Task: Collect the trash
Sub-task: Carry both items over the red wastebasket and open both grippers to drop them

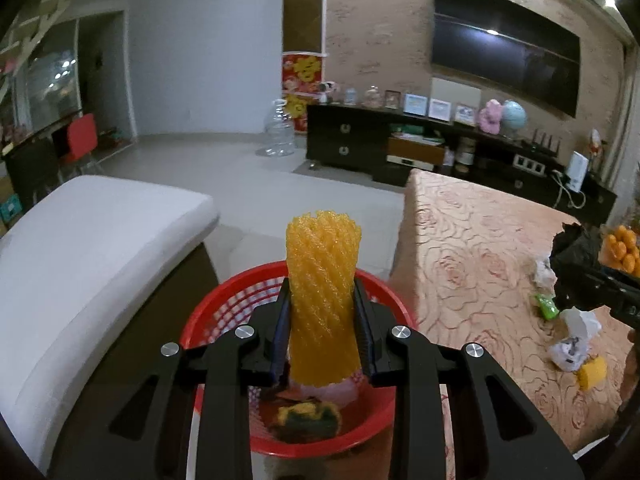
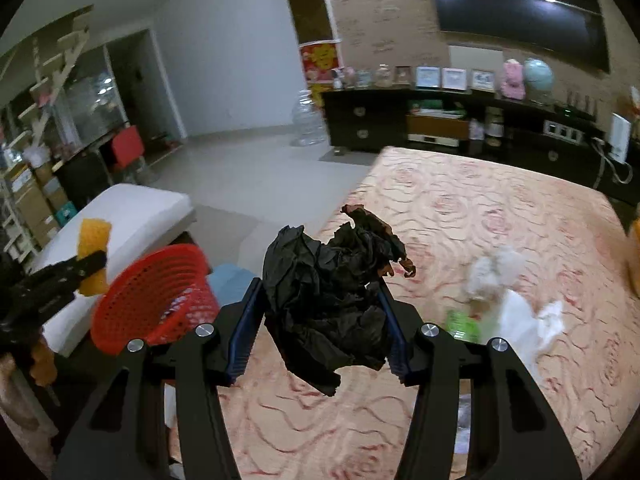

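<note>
Left claw (image 1: pixel 322 312): clamped on one upright yellow foam net (image 1: pixel 323 300), held above one red basket (image 1: pixel 384 312). Basket contents, left view only: a dark green-yellow lump and pinkish scraps at the bottom. Beside the basket: white cushion (image 1: pixel 92 248).

Right claw (image 2: pixel 322 316): gripping one crumpled black bag (image 2: pixel 332 300), held above the table (image 2: pixel 480 208), which wears a rose-patterned cloth.

On table, left view: one green wrapper (image 1: pixel 546 306), two white wads (image 1: pixel 576 340), one small yellow foam piece (image 1: pixel 592 374), a heap of oranges (image 1: pixel 620 248) at the far right edge. Right view: green wrapper (image 2: pixel 464 326) and white wads (image 2: pixel 520 304) blurred; oranges and small foam piece out of frame.

Right view only: a blue thing (image 2: pixel 228 276) behind the basket (image 2: pixel 156 296), left claw (image 2: pixel 86 262) seen side-on with its net (image 2: pixel 94 256).

Far: one clear water jug (image 1: pixel 278 132) on the floor, dark cabinet (image 1: pixel 348 140), wall-mounted TV (image 1: pixel 504 44).
</note>
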`<state>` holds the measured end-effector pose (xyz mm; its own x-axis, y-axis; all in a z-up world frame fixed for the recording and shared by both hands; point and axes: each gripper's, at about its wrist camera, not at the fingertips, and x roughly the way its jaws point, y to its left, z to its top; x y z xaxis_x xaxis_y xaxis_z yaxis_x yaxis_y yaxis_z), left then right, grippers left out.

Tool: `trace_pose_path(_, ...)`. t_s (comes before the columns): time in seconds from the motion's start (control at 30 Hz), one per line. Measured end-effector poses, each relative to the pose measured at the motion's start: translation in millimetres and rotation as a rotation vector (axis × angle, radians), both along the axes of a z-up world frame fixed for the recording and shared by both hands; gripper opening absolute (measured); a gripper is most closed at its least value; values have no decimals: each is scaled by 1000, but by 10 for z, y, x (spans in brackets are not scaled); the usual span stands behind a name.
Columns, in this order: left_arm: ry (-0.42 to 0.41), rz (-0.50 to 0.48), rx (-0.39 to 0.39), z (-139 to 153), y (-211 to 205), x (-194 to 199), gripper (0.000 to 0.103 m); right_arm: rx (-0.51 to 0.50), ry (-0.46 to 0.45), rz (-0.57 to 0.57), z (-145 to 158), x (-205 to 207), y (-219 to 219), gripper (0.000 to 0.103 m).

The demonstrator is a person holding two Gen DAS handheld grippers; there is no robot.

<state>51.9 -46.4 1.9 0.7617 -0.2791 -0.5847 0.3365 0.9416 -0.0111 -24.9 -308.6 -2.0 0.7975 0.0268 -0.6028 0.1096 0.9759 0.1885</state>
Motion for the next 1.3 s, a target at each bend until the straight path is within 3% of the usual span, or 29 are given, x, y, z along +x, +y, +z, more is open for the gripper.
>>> trace_pose_path(0.5, 71, 108, 35, -197, 343, 165, 27, 25, 20, 284, 144, 740, 937, 52)
trace_pose_path(0.83, 136, 132, 68, -378, 423, 258, 27, 65, 75, 352, -13, 983, 1329, 53)
trace_pose_path(1.13, 138, 125, 64, -392, 417, 266, 28, 71, 100, 353, -107, 1017, 1384, 58)
trace_pose_path(1.2, 142, 117, 65, -401, 406, 266, 30, 82, 106, 352, -121, 1026, 1362, 64)
trace_pose_path(1.3, 147, 122, 57, -401, 424, 279, 42, 96, 104, 342, -129, 1008, 1326, 69)
